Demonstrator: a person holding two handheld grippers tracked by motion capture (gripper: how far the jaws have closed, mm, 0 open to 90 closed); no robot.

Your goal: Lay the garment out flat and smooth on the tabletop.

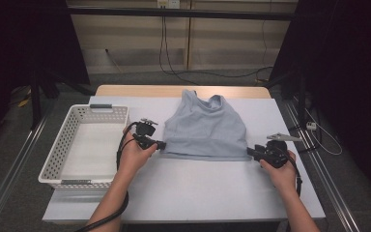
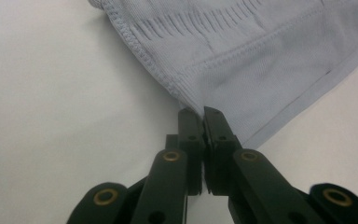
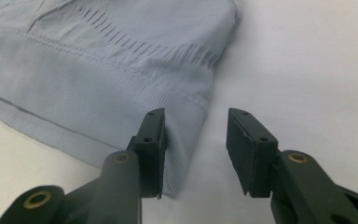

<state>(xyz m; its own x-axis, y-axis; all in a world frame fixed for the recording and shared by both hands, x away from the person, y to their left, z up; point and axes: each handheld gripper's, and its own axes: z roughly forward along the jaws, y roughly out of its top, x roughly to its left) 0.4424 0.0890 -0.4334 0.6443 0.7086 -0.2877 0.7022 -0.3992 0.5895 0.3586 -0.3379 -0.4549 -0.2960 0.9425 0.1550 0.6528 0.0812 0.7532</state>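
Observation:
A light blue sleeveless top (image 1: 205, 125) lies flat on the white table (image 1: 198, 193), neck toward the far edge. My left gripper (image 1: 162, 144) is at its near left hem corner. In the left gripper view the jaws (image 2: 202, 112) are shut, pinching that corner of the top (image 2: 261, 46). My right gripper (image 1: 249, 152) sits at the near right hem corner. In the right gripper view it (image 3: 196, 116) stands open, one jaw resting over the ribbed hem of the top (image 3: 98, 70) and the other over bare table, the corner's edge lying between them.
A white perforated basket (image 1: 58, 145) stands at the left of the table, beside my left hand. Bare white tabletop stretches in front of the top toward the near edge. Cables run across the floor behind the table.

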